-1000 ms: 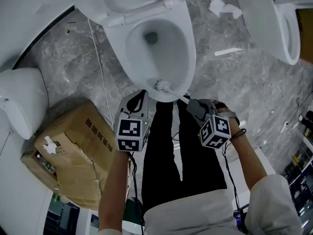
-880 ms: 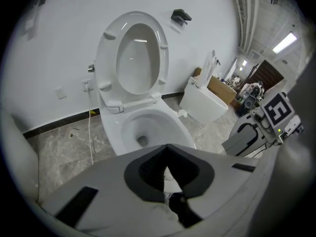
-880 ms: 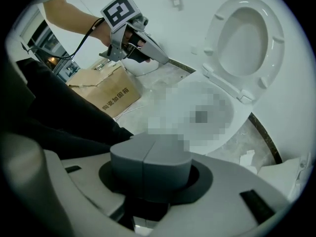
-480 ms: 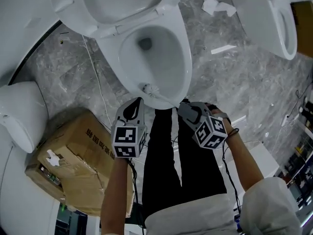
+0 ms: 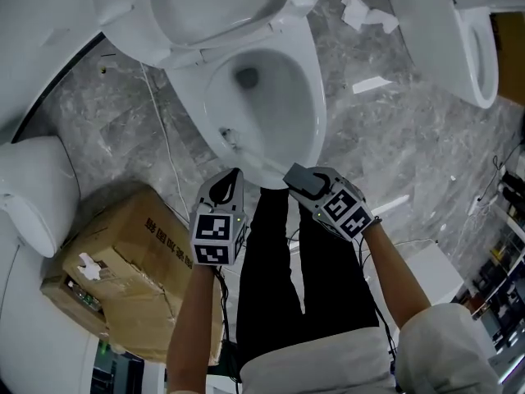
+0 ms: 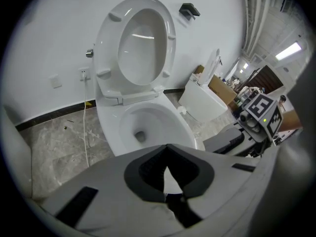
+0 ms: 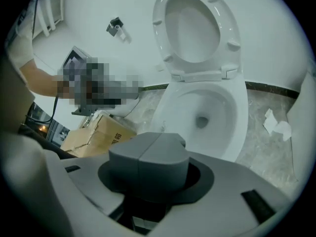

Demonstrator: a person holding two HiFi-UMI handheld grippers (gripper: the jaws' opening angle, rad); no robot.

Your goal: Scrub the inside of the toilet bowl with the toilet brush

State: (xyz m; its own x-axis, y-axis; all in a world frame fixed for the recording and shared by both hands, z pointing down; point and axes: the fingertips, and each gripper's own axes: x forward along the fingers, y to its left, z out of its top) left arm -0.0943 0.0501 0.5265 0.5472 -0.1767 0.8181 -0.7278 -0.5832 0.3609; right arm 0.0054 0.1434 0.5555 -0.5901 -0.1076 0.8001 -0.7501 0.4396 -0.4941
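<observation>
Brush (image 5: 232, 138) handle clamped in right gripper (image 5: 293, 174), jaws just now opening wider around it; left gripper (image 5: 231, 177) beside it pinched shut, empty. Box (image 5: 123, 261) at left. Brush head down inside bowl (image 5: 318, 113), against near-left wall. Seat (image 5: 127, 27) raised behind.

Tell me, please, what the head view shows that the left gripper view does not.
Only the head view shows the toilet brush with its head inside the toilet bowl, the large cardboard box at left, the crumpled paper on the floor and the person's dark trousers. Only the left gripper view shows the wall socket, the black wall fixture and a ceiling light. Both show the toilet bowl with its seat raised, the white cable beside it and a second toilet off to the right.
</observation>
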